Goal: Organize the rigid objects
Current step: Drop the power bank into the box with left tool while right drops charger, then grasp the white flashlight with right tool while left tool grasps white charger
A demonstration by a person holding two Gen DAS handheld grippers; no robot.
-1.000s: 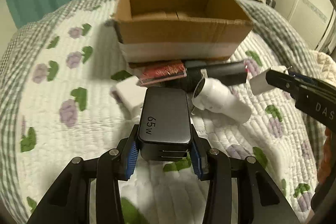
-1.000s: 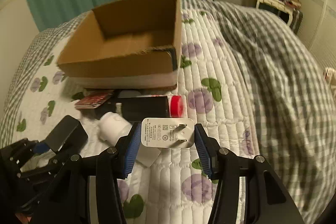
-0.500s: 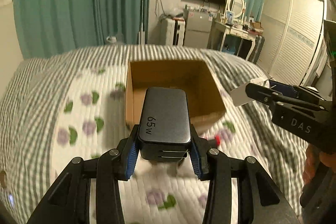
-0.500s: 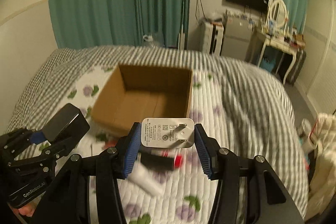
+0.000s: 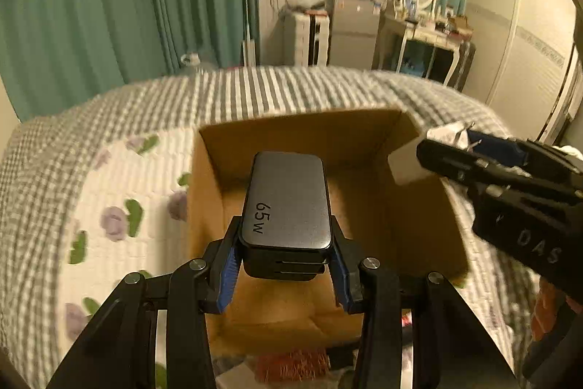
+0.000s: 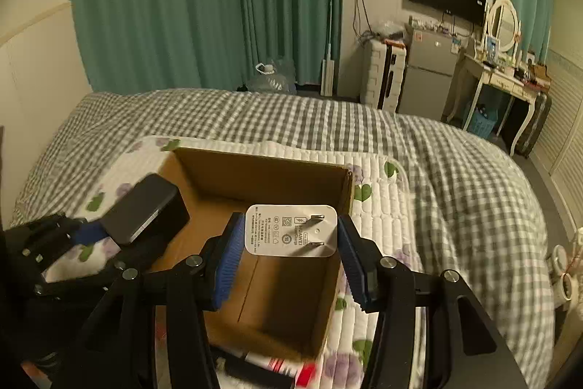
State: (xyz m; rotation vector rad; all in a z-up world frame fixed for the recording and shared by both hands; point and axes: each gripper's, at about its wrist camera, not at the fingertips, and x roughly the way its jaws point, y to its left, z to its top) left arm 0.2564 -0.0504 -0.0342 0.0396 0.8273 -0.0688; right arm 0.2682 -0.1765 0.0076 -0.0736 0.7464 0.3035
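Right, you had both grippers loaded and hovering at the cardboard box (image 5: pixel 419 221), which sat on the quilted bedspread (image 5: pixel 120 192). Your left gripper (image 5: pixel 286 256) was clamped on the dark 65W charger (image 5: pixel 288 203), blue pads (image 5: pixel 227 274) pressed against its two long sides, so the charger's long axis ran straight forward along the fingers and pointed into the box. In the left wrist view that charger hung above the box's open floor, a little toward its left wall, with the box's near rim directly under the fingers. Your right gripper (image 6: pixel 289 261) was closed on the white plug adapter (image 6: pixel 290 230), flat prongs facing the camera, and it too sat over the box interior, nearer the right wall. Everything turned on that one relation: both loads looked to be already above the opening, the box floor below and ahead of each tool, so I judged a plain lowering and release was all either one needed. The left looked slightly deeper over the box than the right, though it was hard to rank them. The left wrist view showed the adapter poking in over the box's right wall; the right wrist view alone showed the box floor bare under the adapter, plus a red-and-black item (image 6: pixel 288 369) lying against the box's near outside wall.
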